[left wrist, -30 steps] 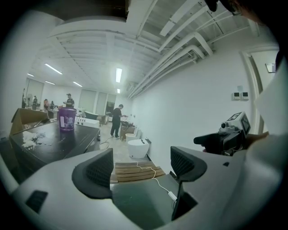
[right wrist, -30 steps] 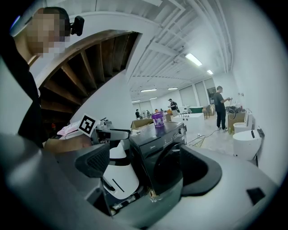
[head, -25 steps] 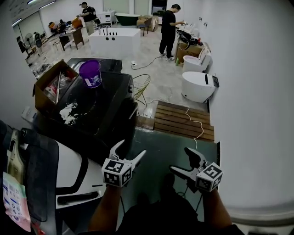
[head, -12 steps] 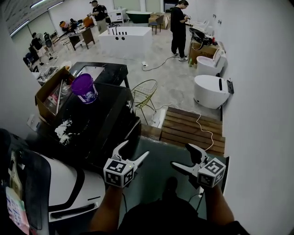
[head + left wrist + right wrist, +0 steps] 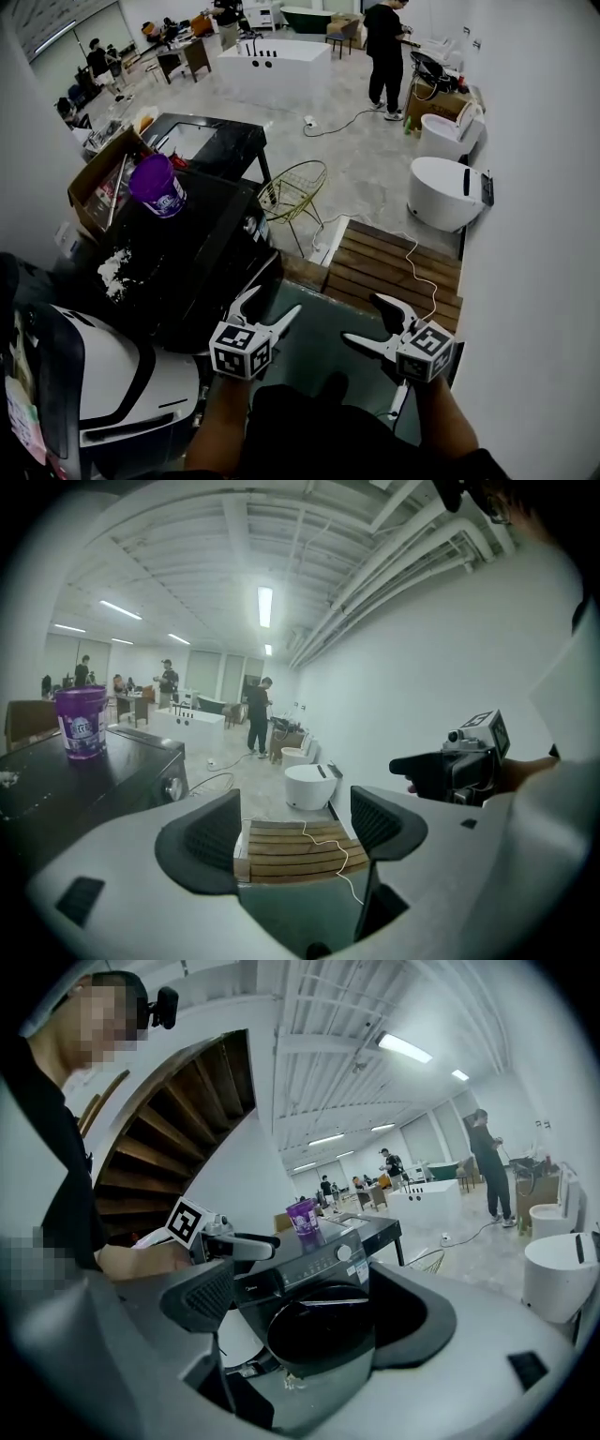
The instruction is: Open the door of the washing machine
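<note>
The black front-loading washing machine (image 5: 178, 258) stands at the left with a purple tub (image 5: 157, 186) on top. Its round dark door (image 5: 323, 1330) looks shut in the right gripper view, framed between the jaws there. My left gripper (image 5: 270, 302) hangs in the air just right of the machine's front corner. My right gripper (image 5: 361, 321) is further right, over the dark floor mat. The jaws of both are wide and closing, with nothing between them. The left gripper view looks past the machine (image 5: 94, 780) at the wooden pallet (image 5: 300, 846).
A white appliance (image 5: 122, 375) stands at the lower left. A wooden pallet (image 5: 394, 267) with a cable lies ahead, with a white toilet (image 5: 450, 192) beyond it. Also here are a wire basket (image 5: 295, 192), a cardboard box (image 5: 98, 183) and a white wall on the right. People stand far back.
The scene has slid down in the head view as I move forward. Both grippers have travelled with me, side by side, nearer the washing machine's front and the pallet.
</note>
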The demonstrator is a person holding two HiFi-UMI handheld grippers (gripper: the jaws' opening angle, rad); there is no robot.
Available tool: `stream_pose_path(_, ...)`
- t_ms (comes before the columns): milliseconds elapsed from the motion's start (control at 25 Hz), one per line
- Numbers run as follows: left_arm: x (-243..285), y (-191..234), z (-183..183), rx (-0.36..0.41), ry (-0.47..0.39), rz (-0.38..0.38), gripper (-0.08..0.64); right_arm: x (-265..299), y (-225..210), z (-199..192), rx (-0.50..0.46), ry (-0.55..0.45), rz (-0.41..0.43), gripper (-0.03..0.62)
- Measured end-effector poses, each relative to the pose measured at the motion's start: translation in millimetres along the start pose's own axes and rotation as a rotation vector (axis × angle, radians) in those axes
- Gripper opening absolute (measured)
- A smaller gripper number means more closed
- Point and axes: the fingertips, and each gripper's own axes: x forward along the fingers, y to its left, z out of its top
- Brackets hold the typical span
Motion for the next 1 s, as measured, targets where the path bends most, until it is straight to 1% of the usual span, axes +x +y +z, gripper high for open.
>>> stream_pose_path(80, 9.9, 1.8, -3.4, -0.011, 0.017, 0.000, 0.382, 4.8, -7.9, 2.7, 0.001, 0.013, 0.010, 0.460)
stream_pose_path(160, 17.8, 10.0, -2.5, -0.023, 0.016, 0.005, 0.380, 14.4, -15.4, 6.2, 0.003, 0.022, 0.023, 0.459)
stream_pose_path(280, 29.9, 33.4, 6.3, -0.040, -0.002, 0.022, 0.374, 38.4, -29.4, 15.3, -0.012, 0.049, 0.044, 0.457)
stream_pose_path(520, 44.8, 88.8, 36.1, -0.038, -0.042, 0.057, 0.370, 99.0, -40.9, 52.6, -0.072, 0.077, 0.114, 0.449)
stream_pose_path(640, 49.4, 108.9, 52.6, -0.017, -0.066, 0.068, 0.370, 129.9, -47.9, 67.7, -0.100, 0.095, 0.143, 0.446)
stream_pose_path(760, 48.7, 127.8, 59.4, 0.021, -0.054, 0.102, 0.368, 159.0, -48.3, 75.0, -0.108, 0.113, 0.192, 0.445)
stream_pose_path(840, 46.7, 139.3, 59.7, 0.000, -0.061, 0.129, 0.370, 176.0, -50.2, 74.9, -0.115, 0.143, 0.228, 0.445)
stream_pose_path(1000, 44.7, 166.6, 49.9, -0.082, -0.065, 0.216, 0.368, 211.5, -59.4, 80.3, -0.131, 0.197, 0.322, 0.445)
